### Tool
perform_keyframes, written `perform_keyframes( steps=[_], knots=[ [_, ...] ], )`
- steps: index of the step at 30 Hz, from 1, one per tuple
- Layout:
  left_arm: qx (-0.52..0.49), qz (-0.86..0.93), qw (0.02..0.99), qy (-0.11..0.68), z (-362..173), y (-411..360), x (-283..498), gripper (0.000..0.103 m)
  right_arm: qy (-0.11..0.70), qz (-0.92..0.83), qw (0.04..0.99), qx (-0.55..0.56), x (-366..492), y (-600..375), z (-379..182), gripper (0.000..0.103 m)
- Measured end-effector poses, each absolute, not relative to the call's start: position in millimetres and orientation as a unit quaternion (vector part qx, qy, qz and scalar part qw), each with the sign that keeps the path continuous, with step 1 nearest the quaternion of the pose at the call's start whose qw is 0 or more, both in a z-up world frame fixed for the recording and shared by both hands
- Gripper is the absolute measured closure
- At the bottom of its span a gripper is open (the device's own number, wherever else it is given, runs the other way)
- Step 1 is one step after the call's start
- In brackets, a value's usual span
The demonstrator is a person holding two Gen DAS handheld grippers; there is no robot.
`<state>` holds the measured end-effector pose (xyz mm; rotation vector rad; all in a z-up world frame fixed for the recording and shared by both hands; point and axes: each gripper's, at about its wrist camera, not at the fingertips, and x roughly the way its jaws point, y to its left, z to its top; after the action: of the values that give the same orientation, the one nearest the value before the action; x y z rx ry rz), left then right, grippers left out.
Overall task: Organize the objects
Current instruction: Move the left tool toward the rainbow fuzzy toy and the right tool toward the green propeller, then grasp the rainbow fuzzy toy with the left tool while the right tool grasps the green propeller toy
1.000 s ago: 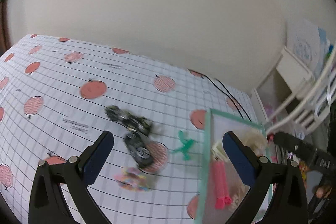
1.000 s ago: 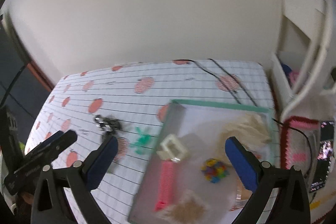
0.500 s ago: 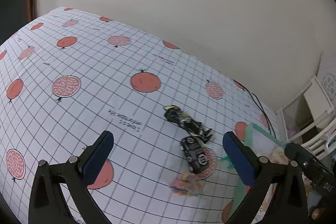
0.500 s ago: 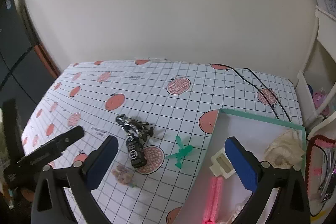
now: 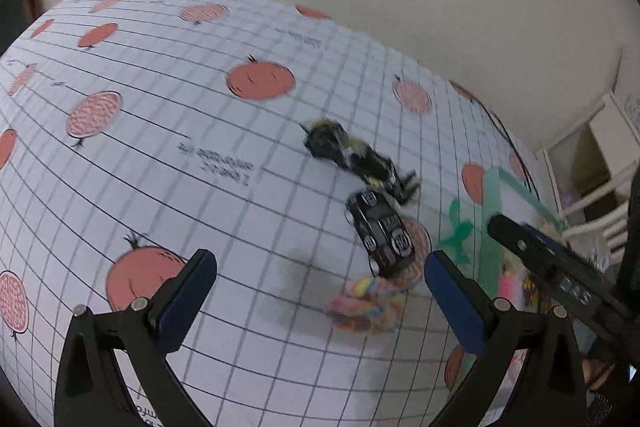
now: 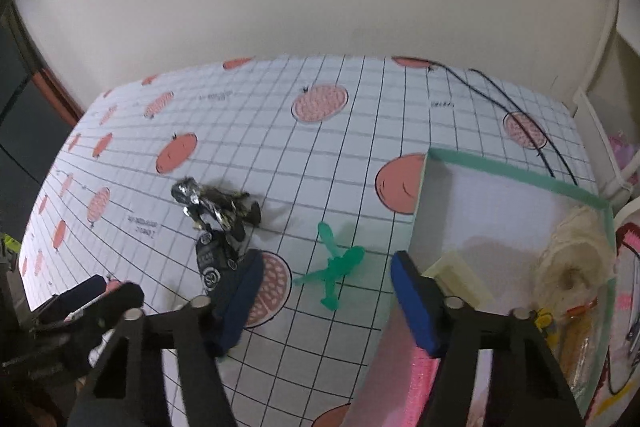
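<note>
Right gripper (image 6: 326,301) fingers narrowing, nothing clamped — green toy figure (image 6: 334,269) between them on the desk (image 6: 360,131).

Left gripper (image 5: 320,303) fingers wide apart, empty. Risk — nudging the thin figure sideways against the box (image 6: 520,173), missing the pinch.

Your cloth (image 6: 360,131) is white with a black grid and salmon-red fruit prints, some solid, some seeded. On it you have a black car (image 5: 382,233), a black-and-yellow racer (image 5: 352,155), a green figure (image 6: 334,267) and a pastel pink-and-yellow ball (image 5: 366,305). Your box (image 6: 516,175) has a mint-green rim and holds a pink comb (image 6: 420,375); your pads (image 5: 454,301) are dark blue.
</note>
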<state>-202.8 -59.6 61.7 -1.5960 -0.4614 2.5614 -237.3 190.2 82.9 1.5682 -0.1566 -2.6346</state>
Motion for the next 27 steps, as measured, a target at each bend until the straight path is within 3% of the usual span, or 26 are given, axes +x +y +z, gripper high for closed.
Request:
perform_keyframes(
  steps=[27],
  knots=[
    [-0.577,0.814,0.061,-0.019,23.9,-0.4,-193.8,0.001,-0.019,-0.831,0.027,0.556,-247.4,177.4,40.0,0.051]
  ],
)
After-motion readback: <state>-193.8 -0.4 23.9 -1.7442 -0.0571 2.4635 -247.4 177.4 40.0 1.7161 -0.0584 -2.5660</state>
